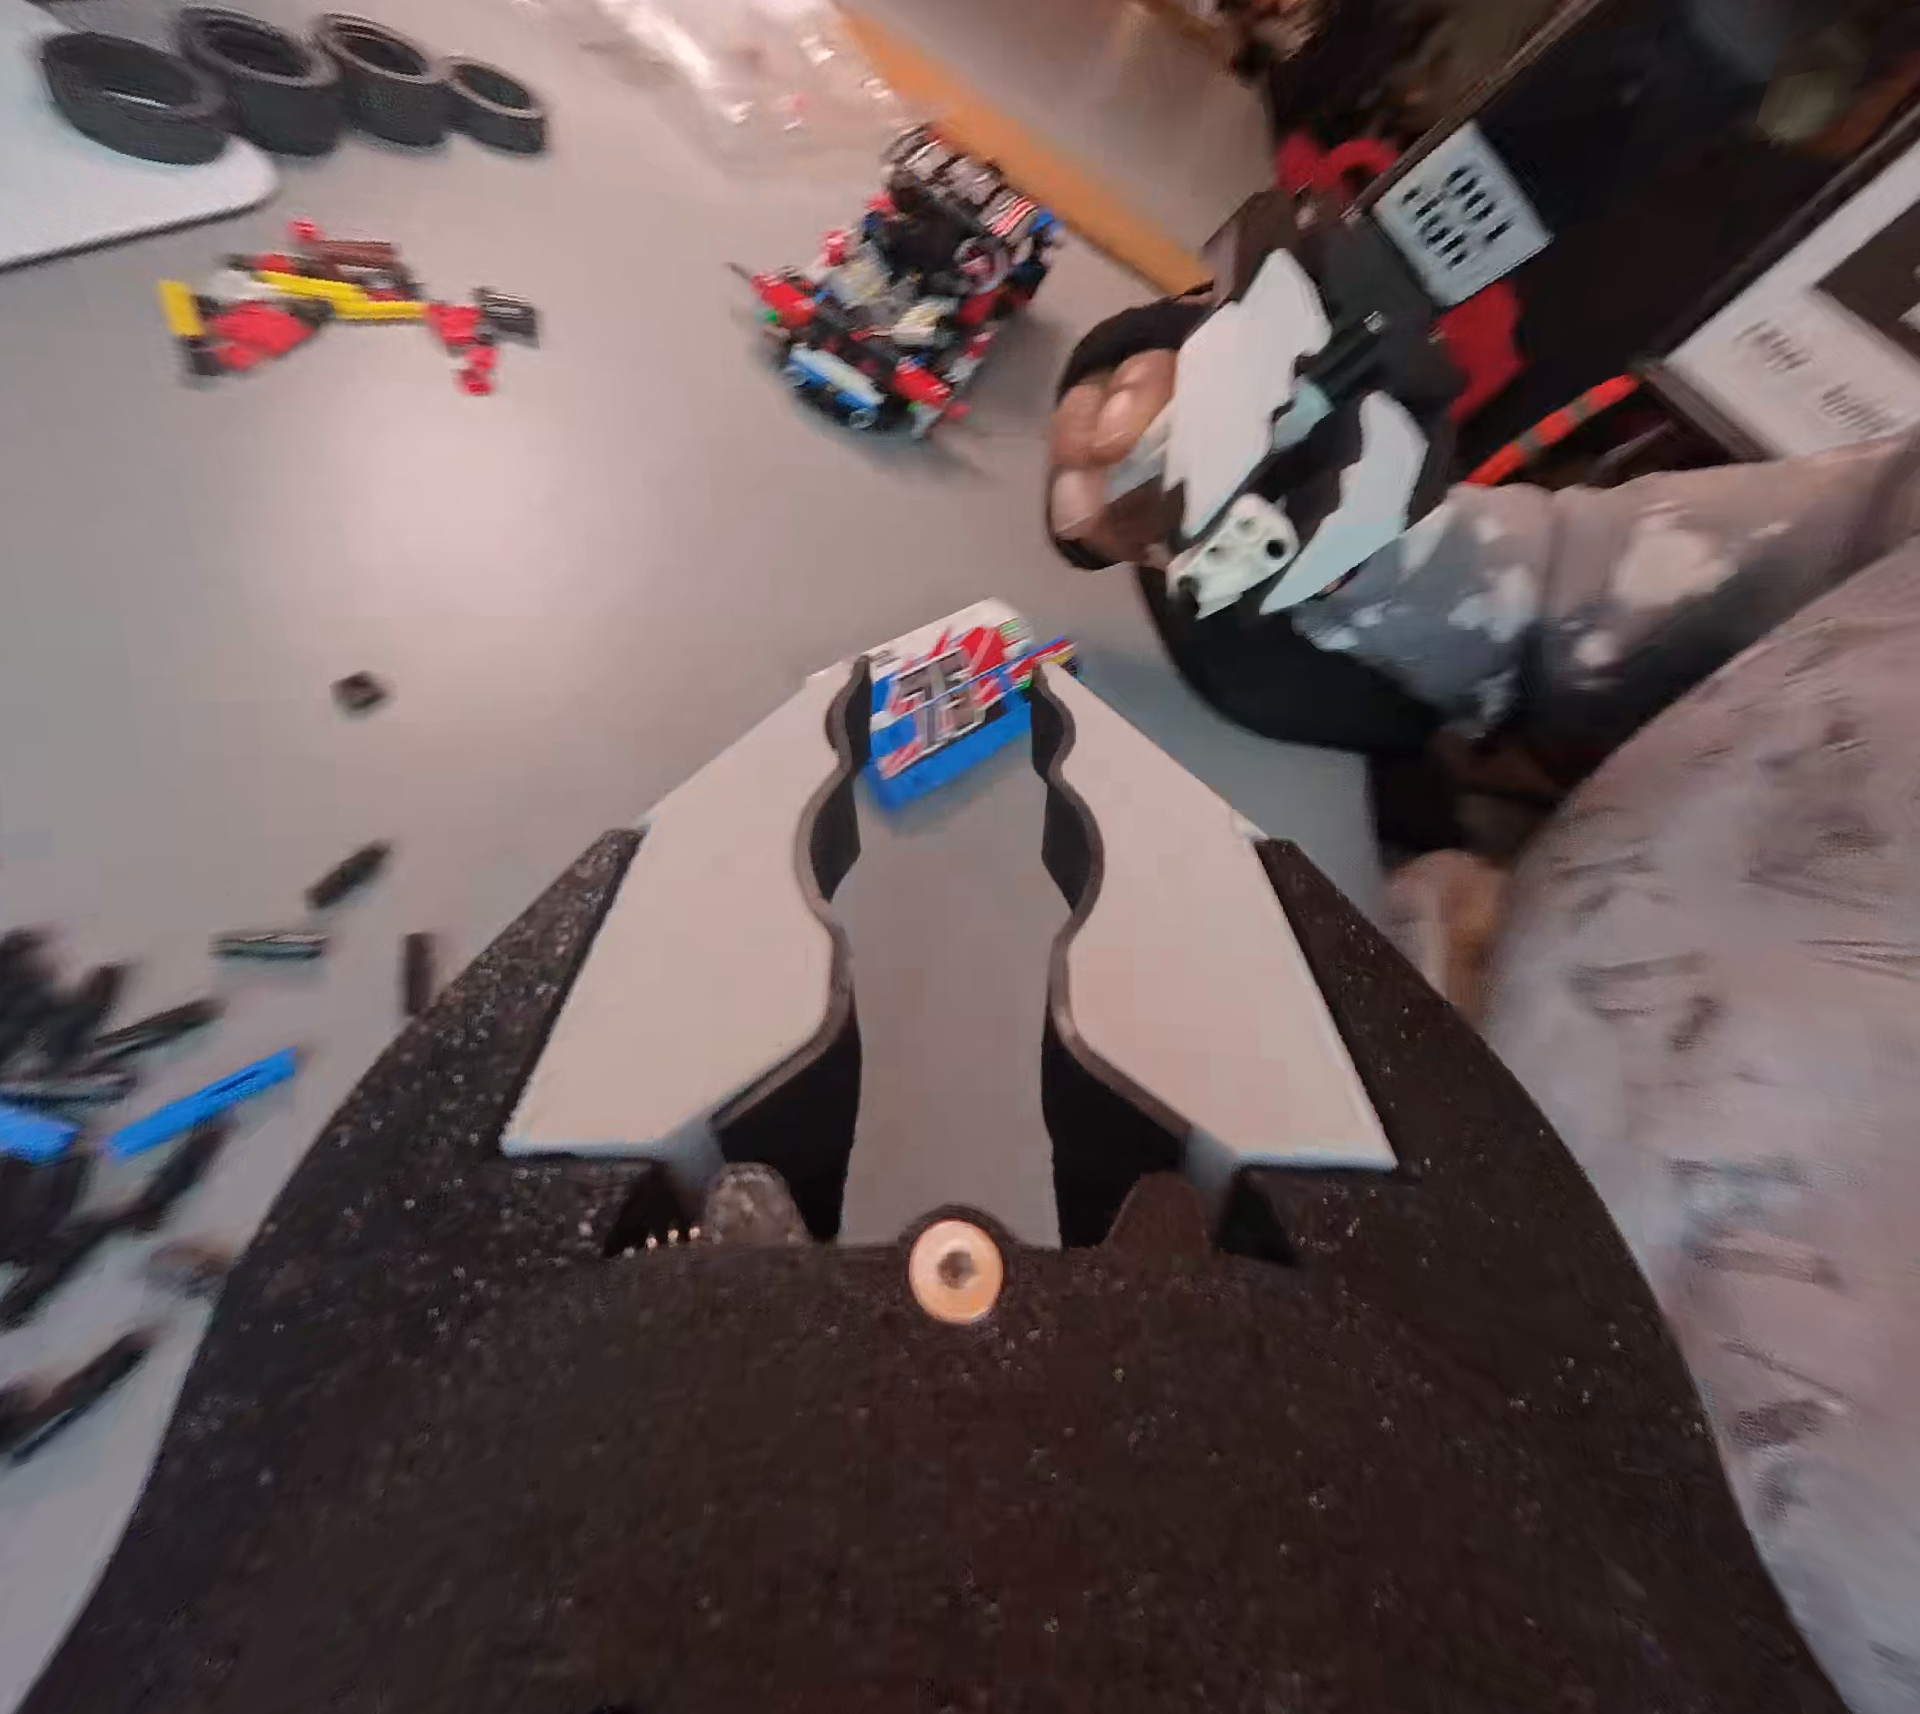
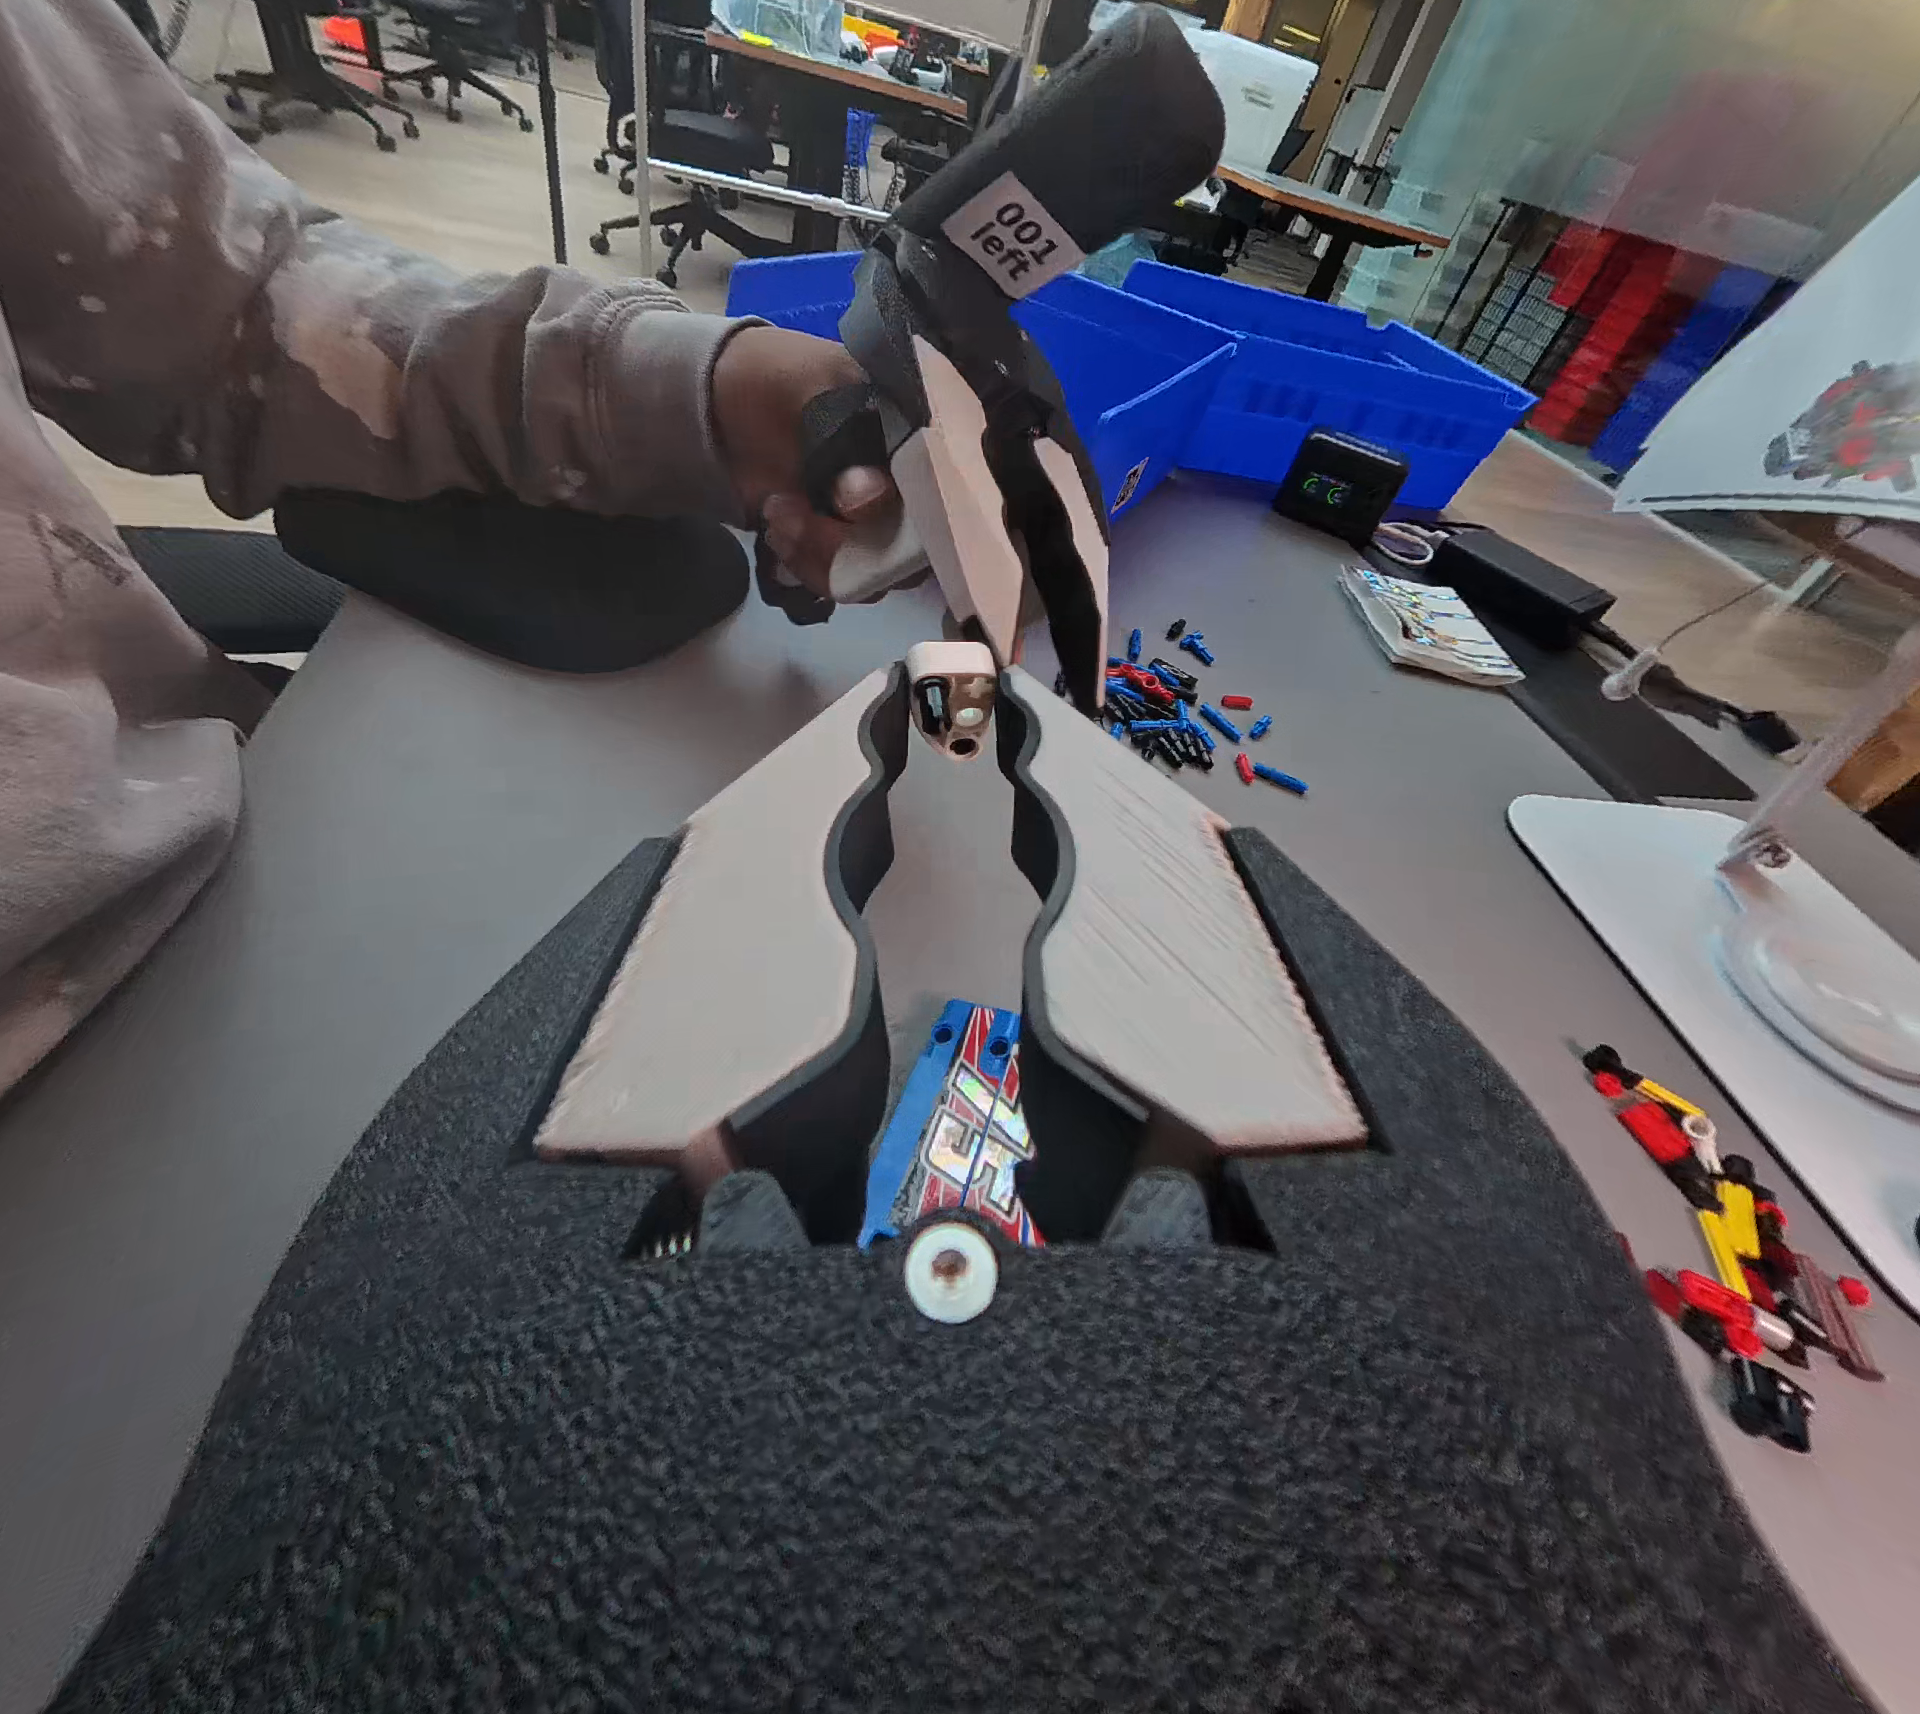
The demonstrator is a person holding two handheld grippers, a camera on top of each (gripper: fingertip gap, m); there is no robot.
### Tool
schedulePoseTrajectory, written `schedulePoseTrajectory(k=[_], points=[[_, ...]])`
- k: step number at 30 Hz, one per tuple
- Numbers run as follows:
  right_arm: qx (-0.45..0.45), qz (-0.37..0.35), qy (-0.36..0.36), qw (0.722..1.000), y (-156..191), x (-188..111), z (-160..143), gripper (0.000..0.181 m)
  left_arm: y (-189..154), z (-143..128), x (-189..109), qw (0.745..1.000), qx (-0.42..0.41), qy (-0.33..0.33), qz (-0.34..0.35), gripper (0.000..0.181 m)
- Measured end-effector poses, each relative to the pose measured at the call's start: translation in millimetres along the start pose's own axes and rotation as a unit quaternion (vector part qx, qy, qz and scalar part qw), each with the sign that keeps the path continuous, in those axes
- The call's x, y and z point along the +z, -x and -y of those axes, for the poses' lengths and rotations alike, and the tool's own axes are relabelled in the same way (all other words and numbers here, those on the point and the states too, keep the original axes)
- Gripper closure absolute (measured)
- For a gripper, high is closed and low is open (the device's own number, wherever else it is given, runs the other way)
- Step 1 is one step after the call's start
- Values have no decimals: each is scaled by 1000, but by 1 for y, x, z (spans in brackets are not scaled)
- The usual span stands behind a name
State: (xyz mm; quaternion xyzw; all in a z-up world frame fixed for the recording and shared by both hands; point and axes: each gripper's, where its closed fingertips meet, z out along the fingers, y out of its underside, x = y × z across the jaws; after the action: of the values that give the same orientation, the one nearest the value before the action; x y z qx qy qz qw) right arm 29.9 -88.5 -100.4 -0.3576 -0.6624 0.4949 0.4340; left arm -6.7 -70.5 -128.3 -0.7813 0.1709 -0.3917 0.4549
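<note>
Left wrist view: both tongs gape empty around a blue, red-stickered brick panel (image 1: pixel 940 714).

Hovering with left claw (image 1: pixel 948 688) parted around a blue stickered brick panel (image 1: pixel 940 719) on the grey desk (image 1: pixel 468 542), right claw (image 1: pixel 1247 459) nearby, toy car (image 1: pixel 904 303) beyond.

Black tyres (image 1: pixel 291 85); blue bins (image 2: pixel 1299 376)

blue panel (image 2: pixel 961 1134) half hidden by gripper body | tyres (image 1: pixel 291 85) blurred
</note>
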Motion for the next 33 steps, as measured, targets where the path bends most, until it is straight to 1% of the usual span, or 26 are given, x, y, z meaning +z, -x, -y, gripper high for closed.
schedulePoseTrajectory(k=[2, 4, 5, 9, 15, 17, 18, 21, 25, 28, 31, 32, 33], points=[[-28, -9, 6, 1000, 2, 3, 0, 165, -25, 2, 8, 997, -25, -9, -75, 154], [-50, -15, 13, 999, 5, 6, -1, 165, -39, 0, 14, 993, -29, -9, -111, 159], [-58, -17, 17, 998, 5, 6, -3, 165, -42, -1, 16, 992, -29, -7, -120, 166], [-77, -21, 25, 997, 7, 7, -5, 165, -44, -3, 19, 991, -31, -5, -127, 178], [-91, -28, 19, 995, 8, 8, -2, 165, -47, -2, 17, 992, -22, -1, -127, 179], [-103, -27, 31, 994, 10, 9, -6, 164, -53, -1, 15, 989, -26, -1, -146, 179], [-113, -24, 42, 992, 11, 10, -10, 169, -56, -1, 15, 987, -28, -1, -156, 179], [-118, -12, 41, 992, 15, 8, -9, 171, -61, -4, 16, 987, -10, 12, -157, 179], [-126, -12, 59, 990, 14, 8, -11, 172, -60, -4, 14, 990, 19, 24, -138, 179], [-116, -12, 65, 991, 11, 6, -14, 172, -56, -3, 12, 992, 25, 27, -121, 180], [-92, -33, 48, 994, -6, -11, -9, 172, -28, 3, -7, 997, 16, 9, -70, 180], [-88, -41, 48, 994, -11, -15, -8, 172, -14, 3, -14, 999, 20, 8, -36, 180], [-83, -47, 53, 994, -15, -16, -10, 172, 6, 1, -20, 999, 39, 20, 24, 180]])
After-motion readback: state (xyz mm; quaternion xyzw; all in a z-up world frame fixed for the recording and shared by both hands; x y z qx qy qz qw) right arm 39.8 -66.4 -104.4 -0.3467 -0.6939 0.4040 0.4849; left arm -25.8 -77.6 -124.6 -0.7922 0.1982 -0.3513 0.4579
